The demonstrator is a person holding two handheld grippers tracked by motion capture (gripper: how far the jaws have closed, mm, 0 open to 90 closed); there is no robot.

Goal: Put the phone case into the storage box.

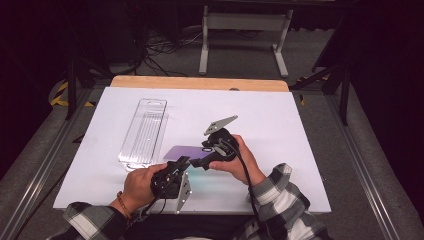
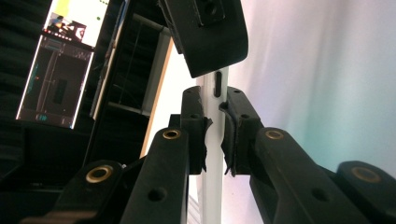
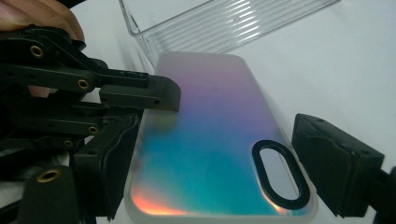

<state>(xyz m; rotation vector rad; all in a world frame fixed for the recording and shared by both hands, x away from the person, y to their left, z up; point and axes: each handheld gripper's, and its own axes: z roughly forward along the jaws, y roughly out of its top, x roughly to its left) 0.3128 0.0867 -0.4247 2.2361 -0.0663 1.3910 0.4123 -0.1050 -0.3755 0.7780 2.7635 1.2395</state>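
Both claws clamp the phone case [image 3: 210, 154]: left claw [image 1: 181, 162] on its edge, right claw [image 1: 204, 161] across its width. Just beside it lies the clear tray [image 1: 145, 132]. Next, probably, carry the case over the tray.

No text, label, brand, number or sign can be read on anything here.

The left gripper [image 2: 215, 135] clamped the thin white edge of a phone case [image 2: 212, 186] between its two black pads. The right gripper [image 2: 208, 32] overlapped the case just above. A lit screen [image 2: 60, 65] stood at left.
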